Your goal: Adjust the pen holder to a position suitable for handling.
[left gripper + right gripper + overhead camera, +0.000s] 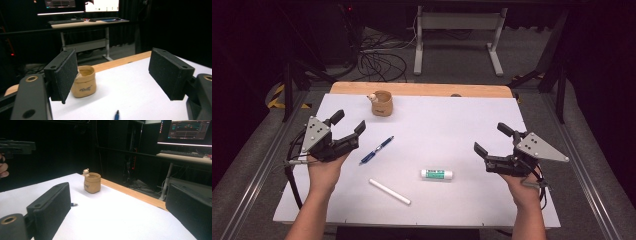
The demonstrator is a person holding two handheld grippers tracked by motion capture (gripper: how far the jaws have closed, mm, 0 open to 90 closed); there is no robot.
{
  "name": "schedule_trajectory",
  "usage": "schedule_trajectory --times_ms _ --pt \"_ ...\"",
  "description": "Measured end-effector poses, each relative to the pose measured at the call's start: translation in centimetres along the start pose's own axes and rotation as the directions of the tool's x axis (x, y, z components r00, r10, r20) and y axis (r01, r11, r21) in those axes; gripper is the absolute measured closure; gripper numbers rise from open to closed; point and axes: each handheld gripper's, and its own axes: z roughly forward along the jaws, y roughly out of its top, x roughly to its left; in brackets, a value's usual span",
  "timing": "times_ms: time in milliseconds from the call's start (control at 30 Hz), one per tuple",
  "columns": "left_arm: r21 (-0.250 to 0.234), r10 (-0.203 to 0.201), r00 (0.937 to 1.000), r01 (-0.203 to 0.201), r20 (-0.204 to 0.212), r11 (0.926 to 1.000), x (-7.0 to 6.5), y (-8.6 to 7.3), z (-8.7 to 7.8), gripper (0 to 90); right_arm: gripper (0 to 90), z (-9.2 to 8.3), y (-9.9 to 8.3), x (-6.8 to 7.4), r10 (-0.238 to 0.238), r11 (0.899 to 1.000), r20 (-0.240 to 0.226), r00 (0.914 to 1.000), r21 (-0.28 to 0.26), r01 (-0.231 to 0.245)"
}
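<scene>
A tan sack-shaped pot with a small figure on its rim stands at the far middle-left of the white mat. A blue pen lies left of centre, a white stick lies nearer the front, and a white glue stick with a green label lies at centre front. My left gripper hovers at the left edge, open and empty, pointing toward the pot; the pen's tip lies below its jaws. My right gripper hovers at the right, open and empty, with the pot ahead.
The mat lies on a wooden table whose far edge shows as a bare strip. Behind it stand a white desk frame and loose cables on the floor. Metal rails run along both sides.
</scene>
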Motion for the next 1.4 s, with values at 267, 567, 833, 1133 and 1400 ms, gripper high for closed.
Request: schedule_trajectory --times_ms 267,567,833,1133,1400 --pt "0.020 -0.032 0.9991 0.032 -0.027 0.9993 0.6 -0.4 2.4 26.5 6.8 0.0 0.1 0.1 -0.010 1.000 0.005 0.9999 0.004 0.009" --pt "0.054 -0.046 0.9971 0.050 -0.060 0.9973 1.1 -0.4 5.2 27.6 6.8 0.2 0.1 0.2 -0.026 1.000 0.011 0.9996 0.016 0.026" --pt "0.059 -0.054 0.9938 0.060 -0.097 0.9964 1.4 -0.5 7.1 28.5 6.8 0.1 0.1 0.3 -0.022 1.000 0.016 0.9996 0.012 0.022" --pt "0.074 -0.054 0.9882 0.065 -0.143 0.9951 2.4 -0.7 9.2 30.1 6.8 0.3 0.1 0.3 -0.028 0.999 0.015 0.9995 0.017 0.028" --pt "0.115 -0.066 0.9816 0.088 -0.179 0.9895 3.4 -1.7 11.4 30.3 6.8 0.4 0.0 0.3 -0.028 0.999 0.014 0.9995 0.021 0.027"
